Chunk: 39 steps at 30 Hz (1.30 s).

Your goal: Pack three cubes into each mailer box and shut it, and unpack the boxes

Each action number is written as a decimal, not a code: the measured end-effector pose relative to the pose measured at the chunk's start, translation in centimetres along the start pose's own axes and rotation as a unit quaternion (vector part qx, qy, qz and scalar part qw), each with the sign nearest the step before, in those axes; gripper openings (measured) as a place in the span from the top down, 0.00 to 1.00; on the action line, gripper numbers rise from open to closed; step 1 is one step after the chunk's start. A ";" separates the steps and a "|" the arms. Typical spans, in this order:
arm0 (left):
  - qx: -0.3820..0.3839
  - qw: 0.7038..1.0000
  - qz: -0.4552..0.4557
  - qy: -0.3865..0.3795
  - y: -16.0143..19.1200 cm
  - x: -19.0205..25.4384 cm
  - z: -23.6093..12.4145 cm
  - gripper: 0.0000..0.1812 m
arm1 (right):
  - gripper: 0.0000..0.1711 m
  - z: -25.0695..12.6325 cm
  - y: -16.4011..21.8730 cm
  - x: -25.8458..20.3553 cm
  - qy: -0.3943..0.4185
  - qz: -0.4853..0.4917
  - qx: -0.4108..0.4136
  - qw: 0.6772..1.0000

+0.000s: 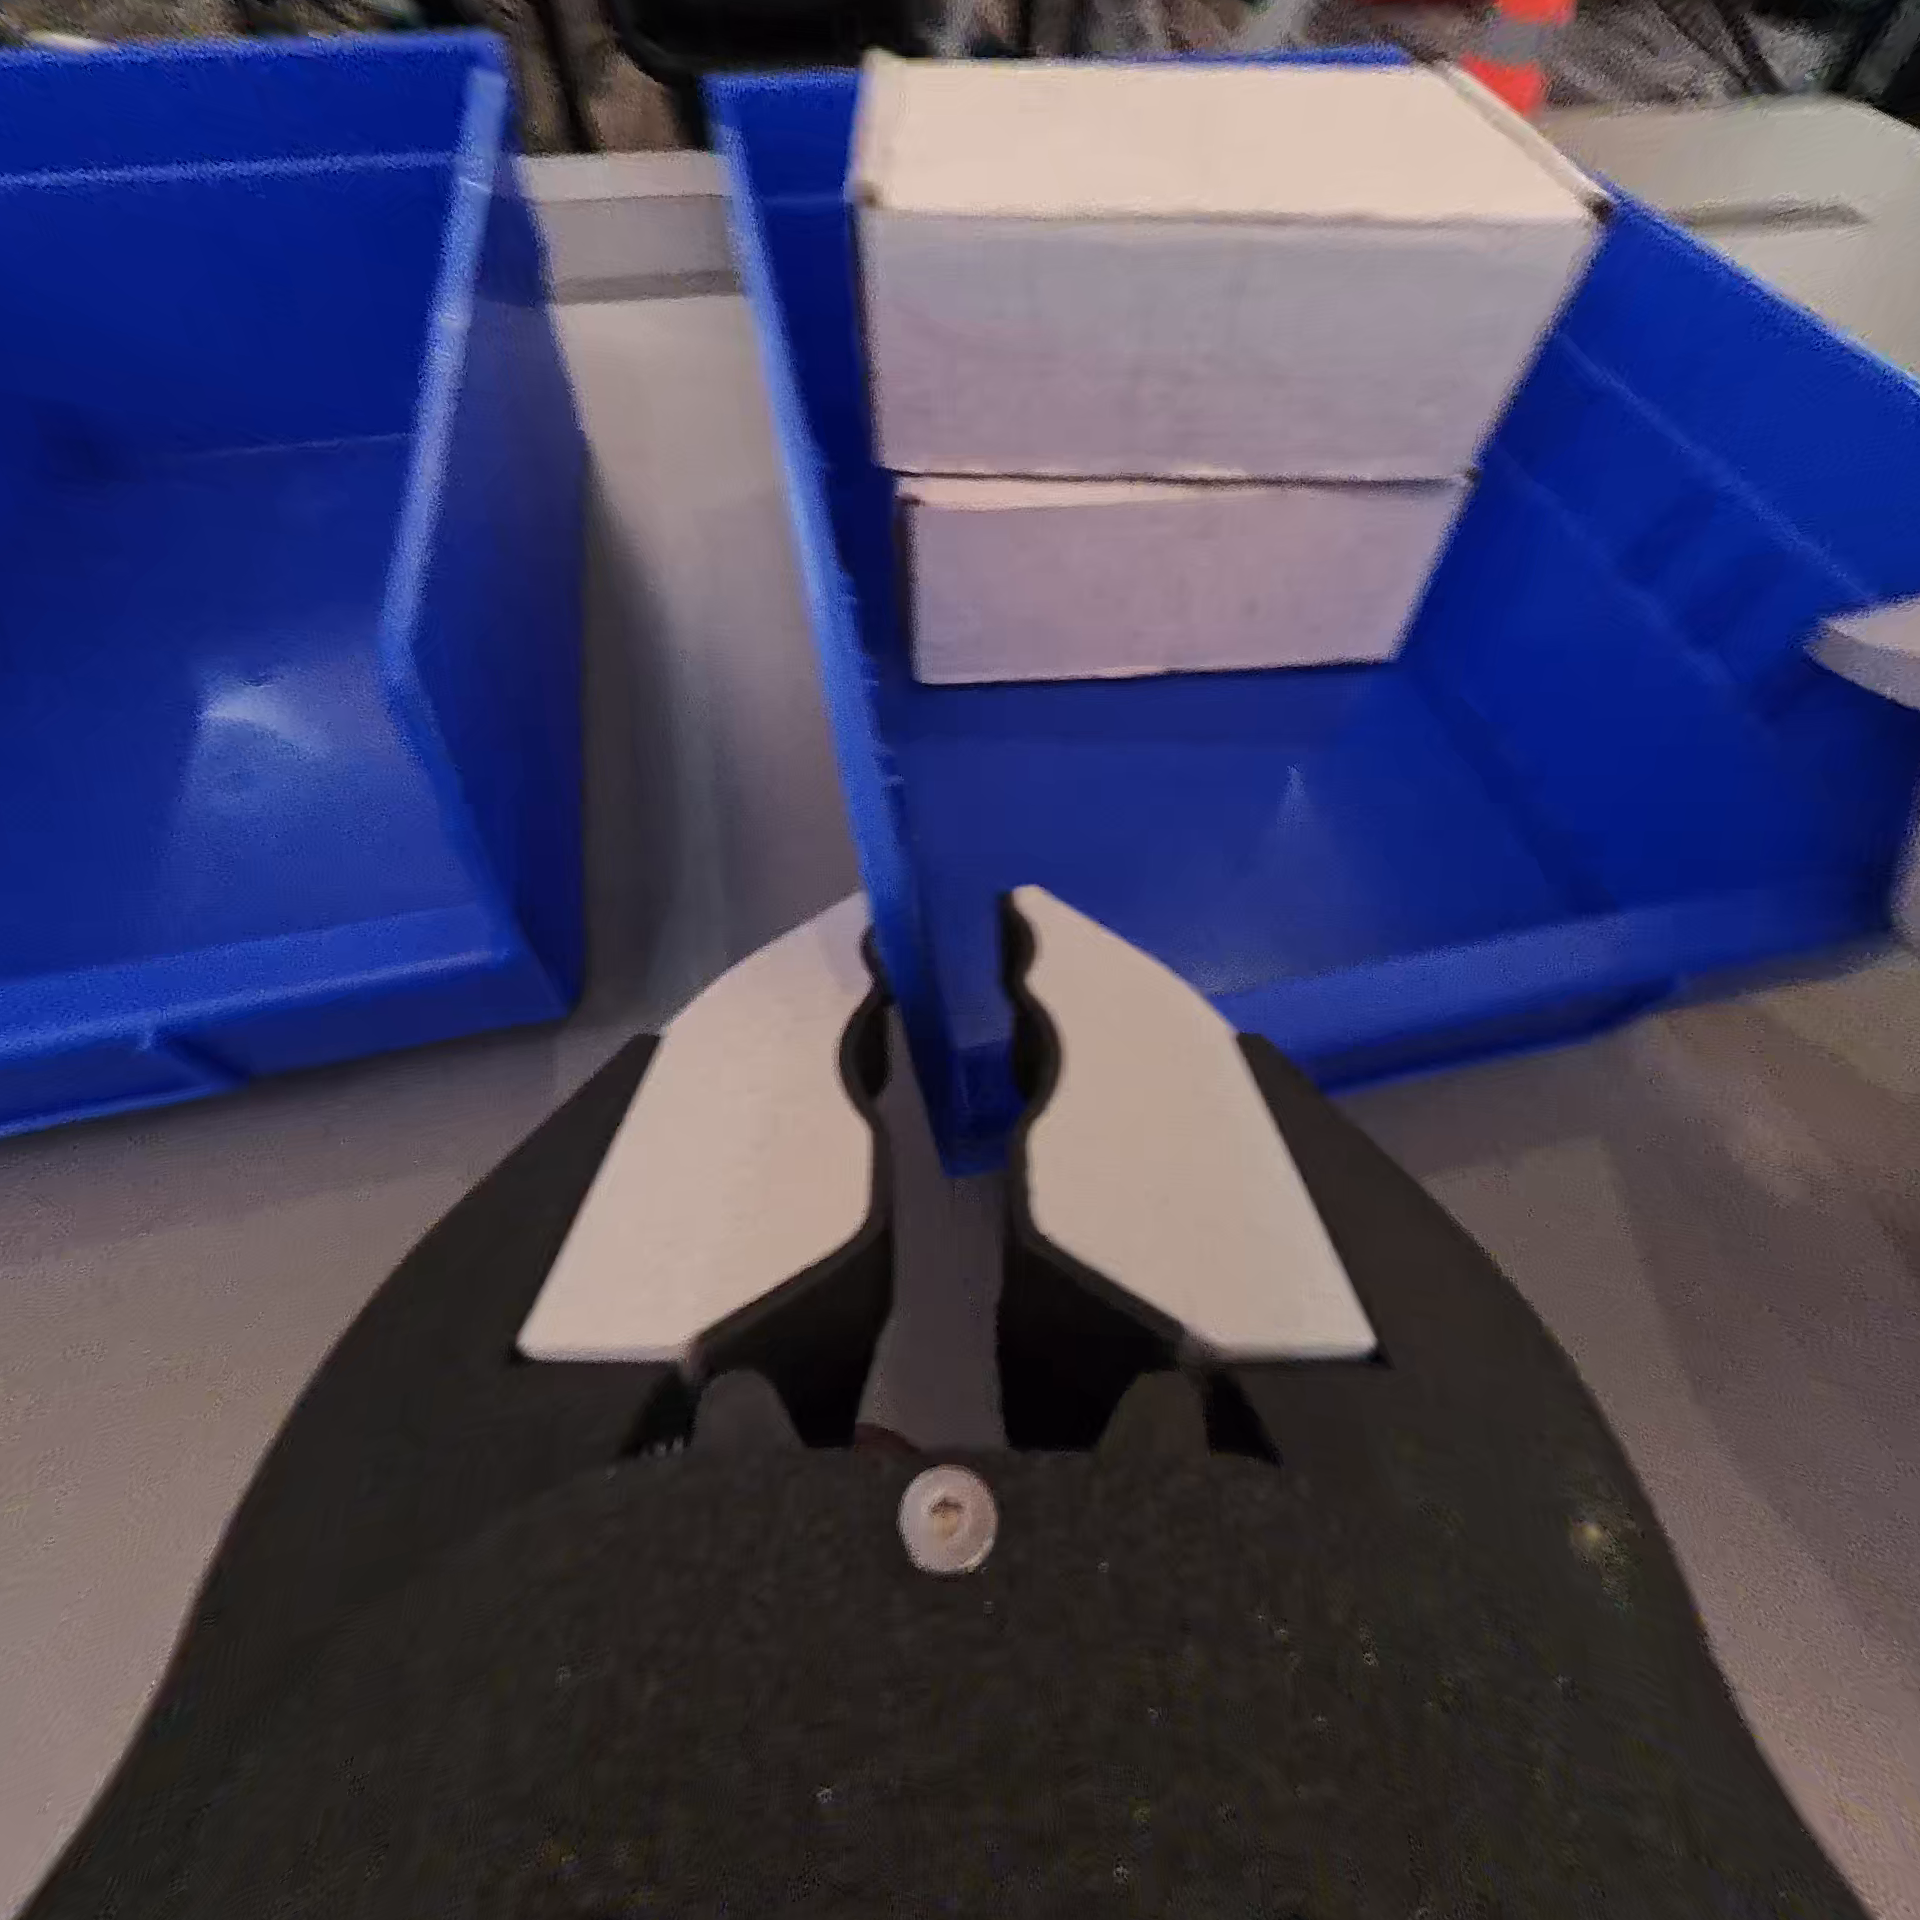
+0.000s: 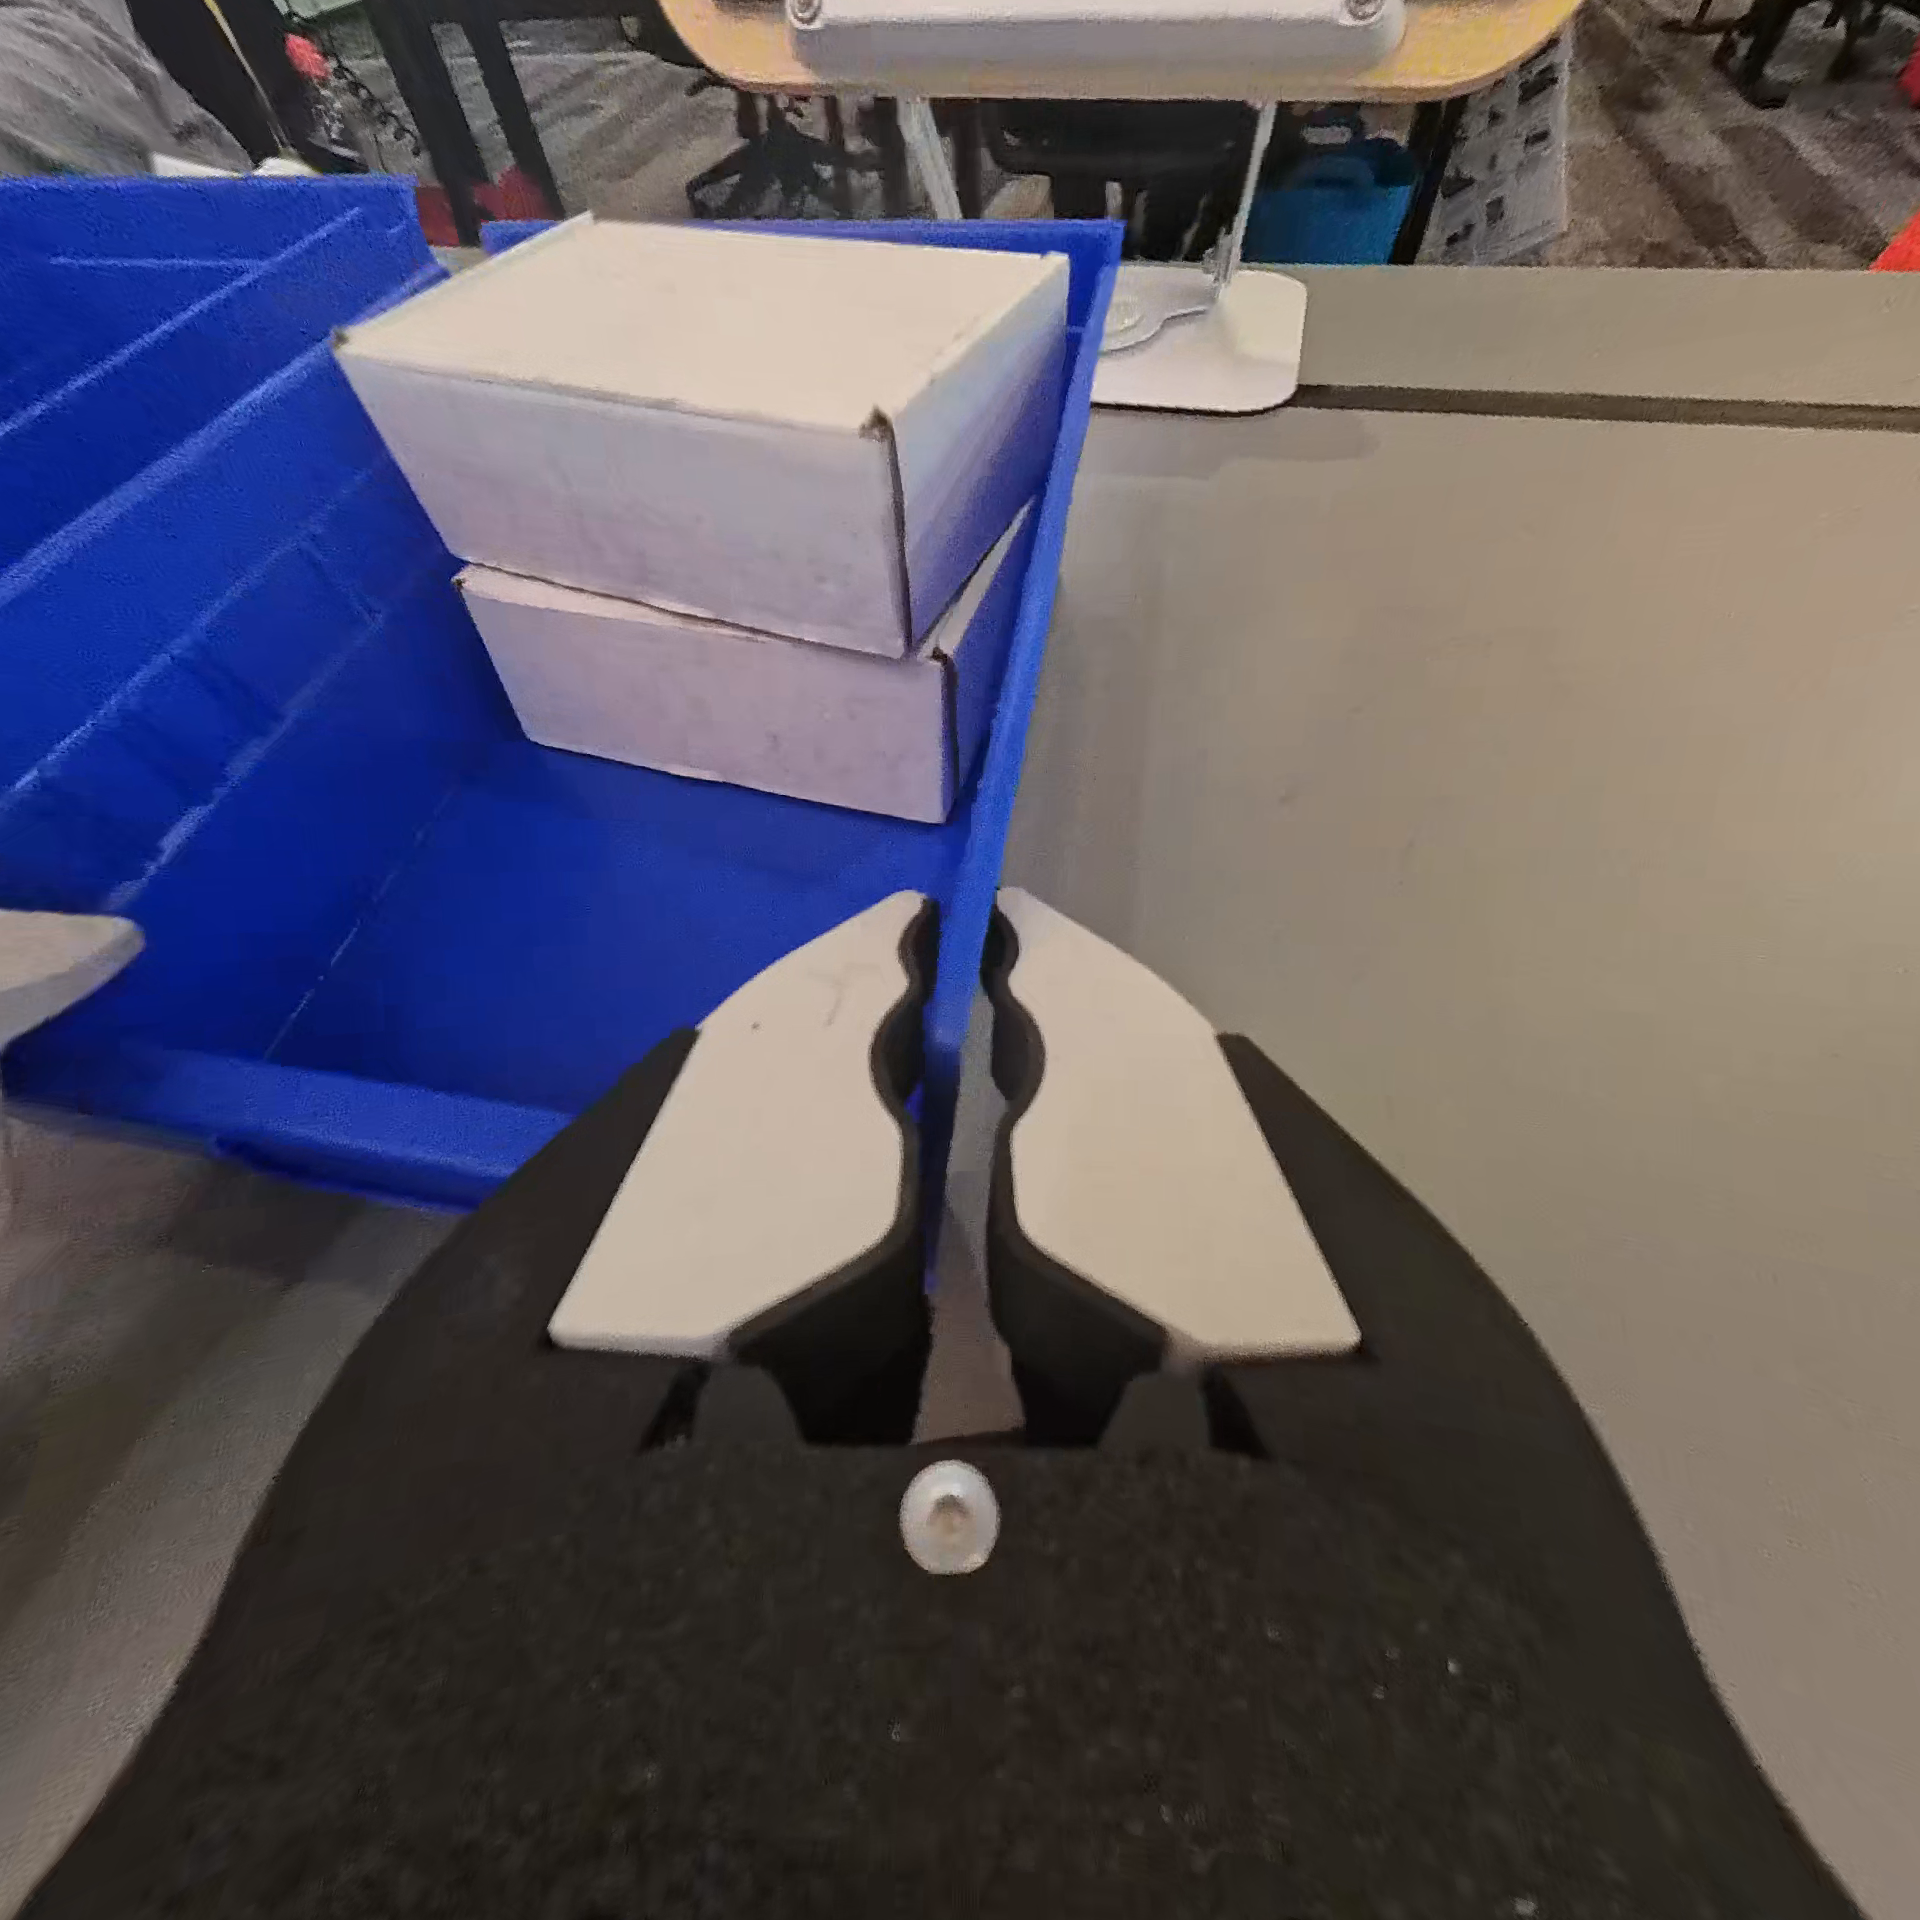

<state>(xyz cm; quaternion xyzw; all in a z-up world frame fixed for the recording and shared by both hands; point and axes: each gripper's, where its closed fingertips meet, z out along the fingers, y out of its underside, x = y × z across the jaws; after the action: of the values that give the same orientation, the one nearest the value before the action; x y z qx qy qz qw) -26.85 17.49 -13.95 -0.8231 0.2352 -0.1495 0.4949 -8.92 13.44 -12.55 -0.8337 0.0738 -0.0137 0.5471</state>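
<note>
Stacked two high, the white mailer boxes sit closed inside a blue bin: the upper mailer box (image 1: 1216, 270) (image 2: 675, 426) rests on the lower mailer box (image 1: 1174, 577) (image 2: 727, 707), both pushed to the far end of the bin, ahead of both tools. From the left hand-held gripper (image 1: 940, 935) they lie straight ahead and a little right; from the right hand-held gripper (image 2: 961, 925) they lie ahead and to the left, close against the bin wall it holds.

The blue bin (image 1: 1403, 904) (image 2: 436, 935) stands on the grey worktop (image 1: 675, 623) (image 2: 1455, 831), its near floor bare in front of the stack. The left hand-held gripper is clamped on the bin's left side wall near the front corner, one finger inside and one outside. The right hand-held gripper pinches the opposite side wall the same way, the thin blue edge running up between its grey fingers (image 2: 1101, 1091). Each tool's fingertip peeks into the other's view at the frame edge.

A second blue bin (image 1: 239, 623) sits just left of the left hand-held gripper, apart from the first by a strip of worktop; the left view is blurred, but it looks empty. Beyond the right hand-held gripper, at the far edge of the worktop, stands a white stand base (image 2: 1205, 343).
</note>
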 end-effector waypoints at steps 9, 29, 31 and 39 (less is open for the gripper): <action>0.167 0.965 -0.134 0.148 -7.1 -4.1 -7.1 0.62 | 0.70 -1.6 0.5 0.2 -0.144 -0.020 0.014 0.989; 0.093 0.985 -0.085 -0.121 -2.8 -27.0 -4.3 0.75 | 0.75 -2.2 1.4 -2.0 -0.165 -0.077 0.007 0.983; 0.079 0.986 -0.067 -0.127 -2.4 -26.7 -3.9 0.77 | 0.75 -2.4 1.3 -2.0 -0.165 -0.072 0.006 0.984; 0.073 0.987 -0.092 -0.107 -1.9 -26.7 -4.4 0.98 | 0.73 -5.1 -1.1 -2.1 -0.094 -0.158 0.094 0.978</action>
<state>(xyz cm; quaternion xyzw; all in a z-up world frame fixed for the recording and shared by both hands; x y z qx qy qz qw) -51.06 29.29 -10.54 -0.8142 0.0921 -0.1221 0.5601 -11.40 9.55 -9.34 -0.7775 -0.1124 -0.0282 0.6182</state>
